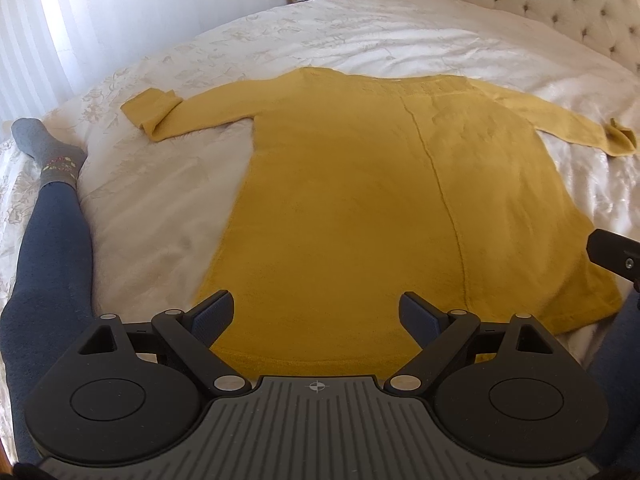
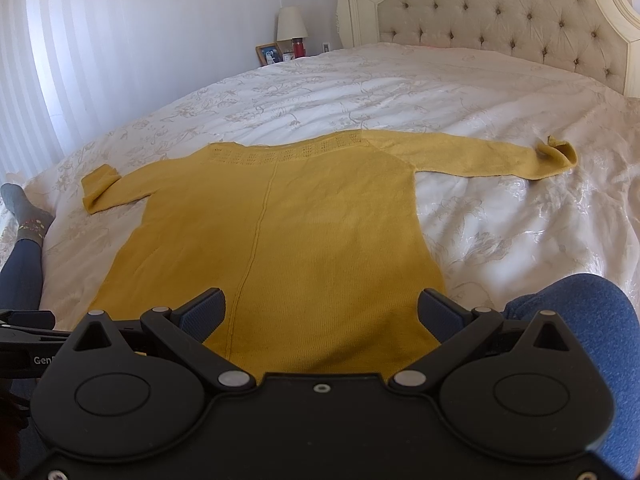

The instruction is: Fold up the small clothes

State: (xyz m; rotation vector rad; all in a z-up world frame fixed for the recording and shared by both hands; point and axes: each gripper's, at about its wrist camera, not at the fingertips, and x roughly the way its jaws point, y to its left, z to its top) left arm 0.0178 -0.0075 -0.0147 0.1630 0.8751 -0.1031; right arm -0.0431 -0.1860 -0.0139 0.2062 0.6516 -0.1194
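Observation:
A mustard-yellow knitted sweater [image 1: 360, 200] lies flat on the bed, hem toward me, neckline far, both sleeves spread sideways. Its left cuff [image 1: 150, 114] is folded over; the right cuff [image 2: 556, 156] is curled. My left gripper [image 1: 316, 314] hovers open above the hem's left half, nothing between its fingers. My right gripper [image 2: 320, 310] is open too, over the same sweater [image 2: 272, 240] at the hem's right half, near the centre seam. A black edge of the right gripper [image 1: 616, 258] shows at the right of the left wrist view.
The white floral bedspread [image 2: 400, 92] covers a wide bed with a tufted headboard [image 2: 500, 12]. A person's leg [image 1: 48, 240] in dark leggings and a grey sock lies along the left edge; a knee [image 2: 580, 320] sits at the right. A lamp [image 2: 292, 26] and photo frame [image 2: 268, 53] stand behind.

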